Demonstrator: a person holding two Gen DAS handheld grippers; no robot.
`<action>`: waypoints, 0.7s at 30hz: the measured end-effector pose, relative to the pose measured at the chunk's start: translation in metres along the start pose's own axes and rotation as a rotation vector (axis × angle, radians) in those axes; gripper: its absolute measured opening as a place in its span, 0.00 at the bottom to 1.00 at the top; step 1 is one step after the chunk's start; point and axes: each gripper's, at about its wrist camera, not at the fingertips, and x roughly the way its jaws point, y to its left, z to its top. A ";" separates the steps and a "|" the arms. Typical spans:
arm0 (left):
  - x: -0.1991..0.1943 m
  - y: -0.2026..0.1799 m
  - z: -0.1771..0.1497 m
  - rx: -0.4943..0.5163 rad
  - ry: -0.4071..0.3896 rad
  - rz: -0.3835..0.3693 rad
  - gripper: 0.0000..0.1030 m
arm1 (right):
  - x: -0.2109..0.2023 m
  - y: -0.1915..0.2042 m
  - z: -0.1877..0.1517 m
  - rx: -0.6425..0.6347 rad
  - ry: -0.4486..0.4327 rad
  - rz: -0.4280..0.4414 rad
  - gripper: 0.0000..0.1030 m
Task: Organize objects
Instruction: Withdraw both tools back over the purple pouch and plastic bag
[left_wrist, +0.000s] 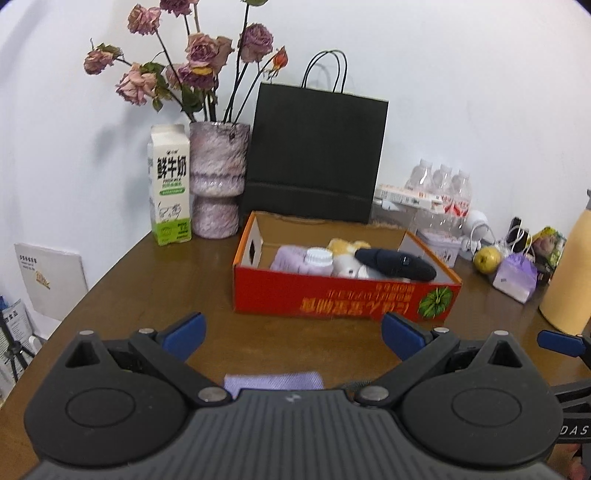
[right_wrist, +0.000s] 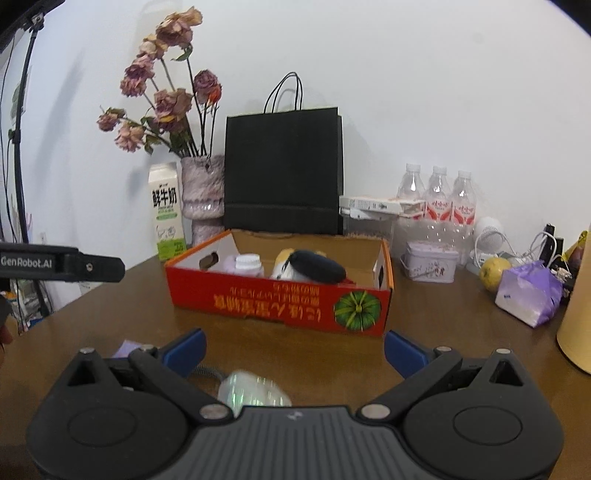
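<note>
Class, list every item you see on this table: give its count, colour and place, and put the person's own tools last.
box: 1, red, table centre
dark pouch: 1, navy, in box
plush toy: 1, white-yellow, in box
jar: 1, white cap, in box
paper bag: 1, black, behind box
vase: 1, pink, with dried roses
milk carton: 1, white-green, left of vase
bottles: 3, clear, back right
tin: 1, lilac, right of box
fruit: 1, yellow, right
cloth: 1, lilac, near edge
left gripper: open
right gripper: open
</note>
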 end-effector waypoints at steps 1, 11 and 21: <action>-0.002 0.001 -0.003 0.002 0.007 0.003 1.00 | -0.002 0.001 -0.005 -0.001 0.010 0.001 1.00; -0.016 0.012 -0.030 0.017 0.086 0.030 1.00 | -0.014 0.002 -0.040 -0.002 0.069 0.002 1.00; 0.008 0.013 -0.059 0.056 0.254 0.035 1.00 | -0.009 -0.006 -0.055 0.034 0.108 0.004 1.00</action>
